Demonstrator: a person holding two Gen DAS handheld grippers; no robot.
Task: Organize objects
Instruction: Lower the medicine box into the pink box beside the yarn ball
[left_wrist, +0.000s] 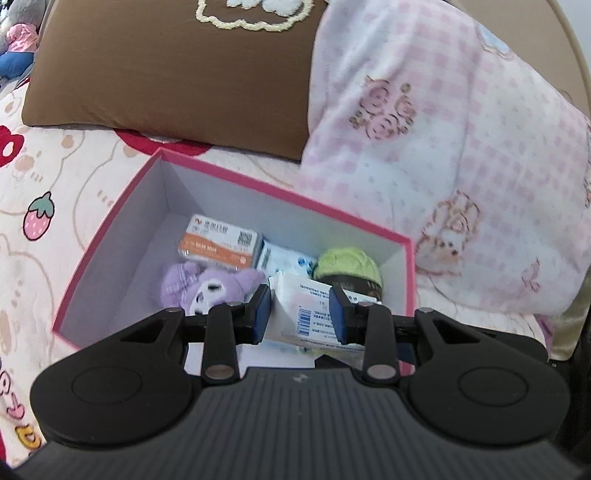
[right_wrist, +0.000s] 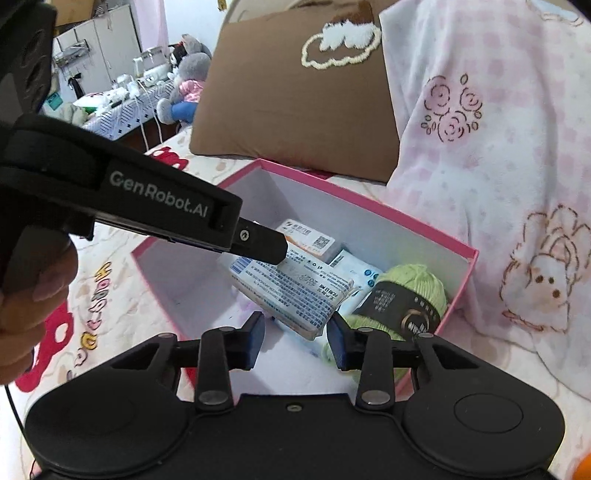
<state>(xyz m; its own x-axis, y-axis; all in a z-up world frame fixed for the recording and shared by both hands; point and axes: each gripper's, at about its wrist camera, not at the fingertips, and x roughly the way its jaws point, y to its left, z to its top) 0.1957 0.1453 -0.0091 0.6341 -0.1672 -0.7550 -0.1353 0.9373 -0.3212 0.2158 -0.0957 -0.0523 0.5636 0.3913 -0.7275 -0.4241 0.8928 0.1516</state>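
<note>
A pink-rimmed box (left_wrist: 110, 225) with a white inside stands on the bed; it also shows in the right wrist view (right_wrist: 369, 199). In it lie an orange-and-white carton (left_wrist: 218, 243), a purple plush (left_wrist: 207, 284), a blue-dotted white pack (left_wrist: 284, 260) and a green yarn ball (left_wrist: 347, 264). My left gripper (left_wrist: 301, 314) is shut on a white tissue pack (left_wrist: 306, 310) and holds it over the box. In the right wrist view the left gripper (right_wrist: 258, 243) holds that pack (right_wrist: 291, 288) above the yarn ball (right_wrist: 410, 291). My right gripper (right_wrist: 295, 339) is open and empty over the box's near side.
A brown pillow (left_wrist: 166, 74) lies behind the box. A pink checked blanket (left_wrist: 461, 166) is piled to its right. The bedsheet (left_wrist: 44, 192) has a cartoon print. A plush toy (right_wrist: 188, 85) and a cluttered table (right_wrist: 110, 99) are beyond the bed at far left.
</note>
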